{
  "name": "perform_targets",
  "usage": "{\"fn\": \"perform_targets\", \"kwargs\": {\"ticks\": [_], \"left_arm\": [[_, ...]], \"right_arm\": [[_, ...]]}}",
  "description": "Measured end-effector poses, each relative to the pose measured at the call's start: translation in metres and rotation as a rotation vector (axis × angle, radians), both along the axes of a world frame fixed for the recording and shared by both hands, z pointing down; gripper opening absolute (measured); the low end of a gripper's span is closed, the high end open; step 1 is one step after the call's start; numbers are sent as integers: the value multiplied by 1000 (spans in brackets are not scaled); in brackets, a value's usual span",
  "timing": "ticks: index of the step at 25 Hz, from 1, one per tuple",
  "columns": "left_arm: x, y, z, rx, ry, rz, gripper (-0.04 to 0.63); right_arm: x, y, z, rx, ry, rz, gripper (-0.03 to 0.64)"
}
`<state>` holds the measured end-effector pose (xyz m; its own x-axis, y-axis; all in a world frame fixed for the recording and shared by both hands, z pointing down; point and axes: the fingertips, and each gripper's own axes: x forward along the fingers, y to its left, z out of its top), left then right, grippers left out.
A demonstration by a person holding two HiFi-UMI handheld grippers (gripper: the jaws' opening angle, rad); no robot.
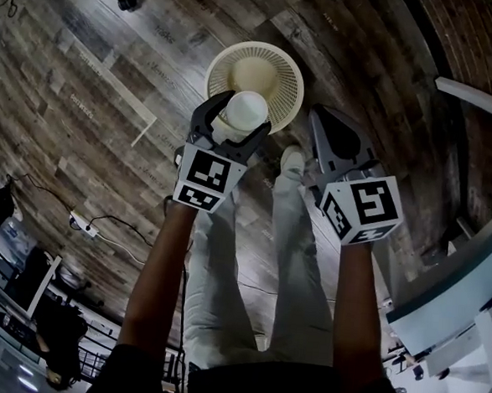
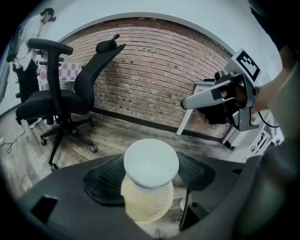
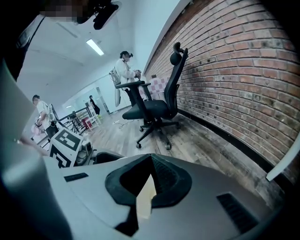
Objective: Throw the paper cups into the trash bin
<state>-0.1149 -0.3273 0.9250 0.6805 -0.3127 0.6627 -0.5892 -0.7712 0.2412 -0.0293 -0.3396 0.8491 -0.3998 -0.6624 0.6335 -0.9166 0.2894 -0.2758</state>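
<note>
Jaws of the left gripper (image 1: 237, 117) pinch a white paper cup (image 1: 246, 107) across its sides, and from overhead it lines up over the cream mesh trash bin (image 1: 286, 77). The right gripper (image 1: 323, 117) beside it has its jaws pressed together on nothing. That cup looks feather-light and thin-walled, so I reckon a hard squeeze would crumple it and the smooth paper could slip from a loose one. The sides near the stiffer rim or base seem the safest hold. It should fall with no push, though something so light might bounce off the bin's edge. The bin stands on a dark wooden plank floor (image 1: 112, 73), near the person's shoe (image 1: 292, 161). Around us are a brick wall (image 2: 154, 70), a black office chair (image 2: 70, 93), a white table (image 1: 480, 94) and people (image 3: 124, 70) at the far end.
</note>
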Motion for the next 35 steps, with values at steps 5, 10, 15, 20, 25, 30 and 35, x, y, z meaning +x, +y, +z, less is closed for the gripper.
{"fn": "perform_targets", "kwargs": {"ticks": [5,10,15,20,25,30,35], "left_arm": [[0,-3,23,5,-11,20,354],[3,-1,52,-53,-21,19,354],[5,3,81,-110,-44,26,354],[5,4,108,-120,-72,-4,359],[1,5,113,-155,-88,-16,376],[-1,11,89,-153,-52,-18,349],[-6,13,56,-132,-32,-33,251]], "right_arm": [[0,7,15,-25,-3,1,5],[5,12,22,-53,-3,3,5],[3,10,25,-58,1,-16,5],[3,9,27,-63,2,-29,5],[4,11,27,-64,0,-32,5],[6,14,16,-60,1,-32,5],[5,14,-7,-44,0,-40,5]]}}
